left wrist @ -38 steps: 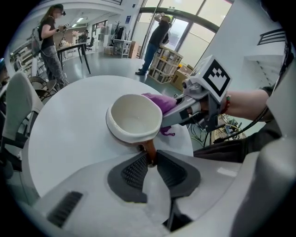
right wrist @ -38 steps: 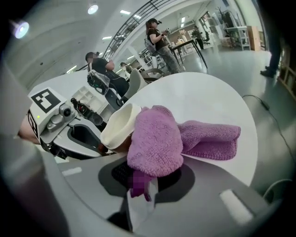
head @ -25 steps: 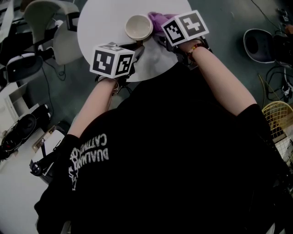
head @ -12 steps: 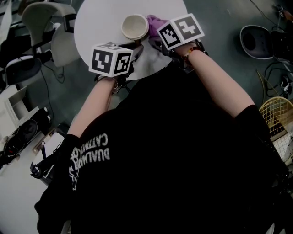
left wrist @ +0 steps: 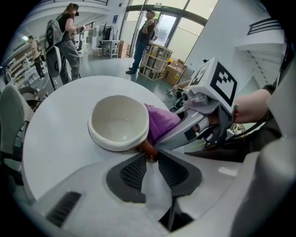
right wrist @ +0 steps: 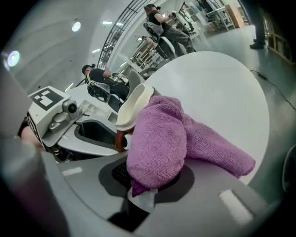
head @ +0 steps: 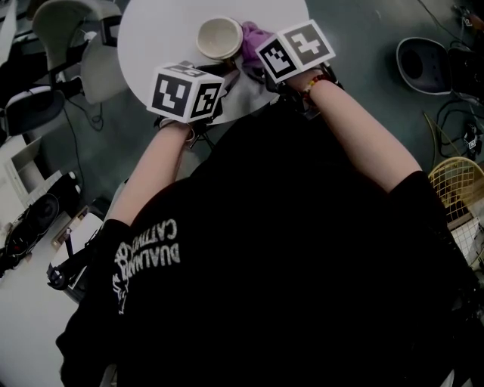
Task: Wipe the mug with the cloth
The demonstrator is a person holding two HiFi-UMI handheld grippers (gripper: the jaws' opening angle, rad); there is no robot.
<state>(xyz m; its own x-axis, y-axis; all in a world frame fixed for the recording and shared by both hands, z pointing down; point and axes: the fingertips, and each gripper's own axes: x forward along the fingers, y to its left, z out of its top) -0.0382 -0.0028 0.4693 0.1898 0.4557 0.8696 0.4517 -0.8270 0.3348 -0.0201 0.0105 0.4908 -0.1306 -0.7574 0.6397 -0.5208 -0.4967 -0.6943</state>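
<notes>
On the table [right wrist: 222,88], the cloth [right wrist: 162,139] hides the mug [right wrist: 134,104]'s side.

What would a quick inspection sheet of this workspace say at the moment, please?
Surface: round white table, carrying only the job's things.
Job's things: cream mug upright; purple cloth pressed against its side.
Clutter: nothing seen.
Grippers: left gripper has the mug's brown handle between its tips, jaws just opening slightly; right gripper shut on the cloth.
Cables: loose cables on the floor.
Surroundings: chairs, a wire basket, people standing beyond.
</notes>
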